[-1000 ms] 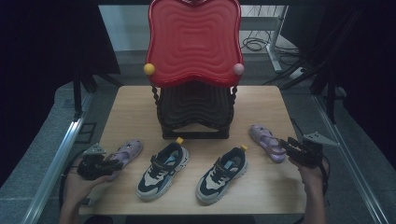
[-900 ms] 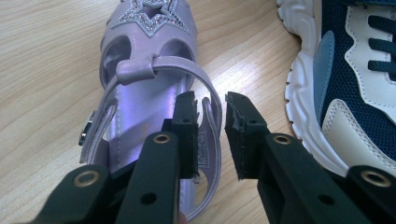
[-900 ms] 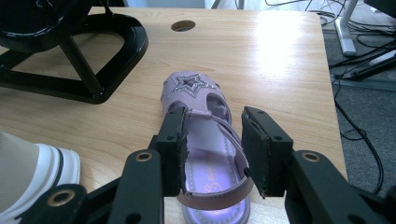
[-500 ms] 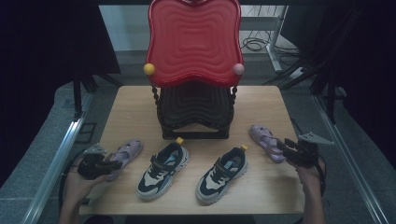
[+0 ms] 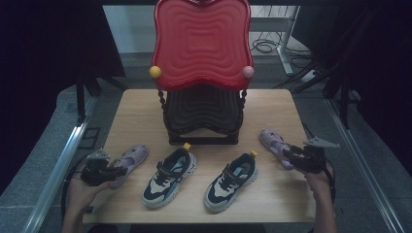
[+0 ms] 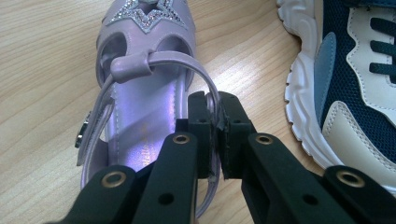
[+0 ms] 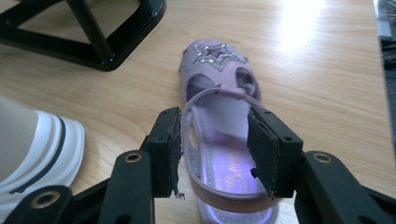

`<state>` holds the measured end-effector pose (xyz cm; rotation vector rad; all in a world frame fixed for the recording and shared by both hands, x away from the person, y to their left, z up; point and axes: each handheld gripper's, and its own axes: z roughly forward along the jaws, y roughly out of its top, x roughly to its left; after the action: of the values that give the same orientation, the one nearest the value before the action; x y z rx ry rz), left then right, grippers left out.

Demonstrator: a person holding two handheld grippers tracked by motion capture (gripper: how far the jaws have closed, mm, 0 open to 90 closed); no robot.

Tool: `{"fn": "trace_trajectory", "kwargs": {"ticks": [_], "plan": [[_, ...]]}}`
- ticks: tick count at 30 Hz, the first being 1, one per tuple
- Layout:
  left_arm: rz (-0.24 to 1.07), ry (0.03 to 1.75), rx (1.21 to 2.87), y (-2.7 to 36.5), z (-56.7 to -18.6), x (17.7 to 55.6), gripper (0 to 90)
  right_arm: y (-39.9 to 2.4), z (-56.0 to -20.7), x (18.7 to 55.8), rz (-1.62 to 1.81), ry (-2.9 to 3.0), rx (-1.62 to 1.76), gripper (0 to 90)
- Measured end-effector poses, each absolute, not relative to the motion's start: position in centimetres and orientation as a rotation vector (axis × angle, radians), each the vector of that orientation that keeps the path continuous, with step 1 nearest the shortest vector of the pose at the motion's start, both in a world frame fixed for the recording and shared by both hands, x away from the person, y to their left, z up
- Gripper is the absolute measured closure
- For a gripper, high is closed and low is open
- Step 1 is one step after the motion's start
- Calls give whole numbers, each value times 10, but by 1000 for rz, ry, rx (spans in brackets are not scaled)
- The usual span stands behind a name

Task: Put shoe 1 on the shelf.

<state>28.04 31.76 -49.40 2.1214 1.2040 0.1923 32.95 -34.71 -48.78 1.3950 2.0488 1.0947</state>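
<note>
Two lilac sandals lie on the wooden table. The left sandal is at the table's left front, and my left gripper is shut on its thin heel strap. The right sandal lies at the right, toe pointing away. My right gripper is open, one jaw on each side of its heel end; whether they touch it is unclear. Between the sandals sit two navy-and-cream sneakers.
A black shoe rack with a red wavy top stands at the table's middle back; its black base is just beyond the right sandal. A sneaker's white sole lies right of the left sandal.
My right gripper has moved a little left, onto the heel end of the right sandal. The left gripper and left sandal have stayed about where they were.
</note>
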Motion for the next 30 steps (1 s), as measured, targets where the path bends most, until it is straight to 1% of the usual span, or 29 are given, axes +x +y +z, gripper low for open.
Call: {"fn": "trace_trajectory", "kwargs": {"ticks": [9,11,13,18,19,20,23,30], "plan": [[184,1201,2117,317,-495,281,851,-336,-495,339,1059,2115,1372,546],[182,1200,2117,317,-495,281,851,-333,-499,345,1005,2132,1364,560],[178,1200,2114,317,-495,281,851,-331,-501,349,995,2146,1363,587],[179,1203,2115,318,-495,281,851,-326,-504,358,987,2188,1349,692],[179,1203,2115,318,-495,281,851,-326,-504,358,987,2188,1349,692],[178,1204,2114,318,-495,281,851,-327,-502,358,1001,2196,1346,753],[177,1202,2119,317,-495,281,851,-326,-501,357,996,2206,1339,801],[174,1203,2113,318,-495,281,853,-326,-502,356,1001,2223,1346,824]]}}
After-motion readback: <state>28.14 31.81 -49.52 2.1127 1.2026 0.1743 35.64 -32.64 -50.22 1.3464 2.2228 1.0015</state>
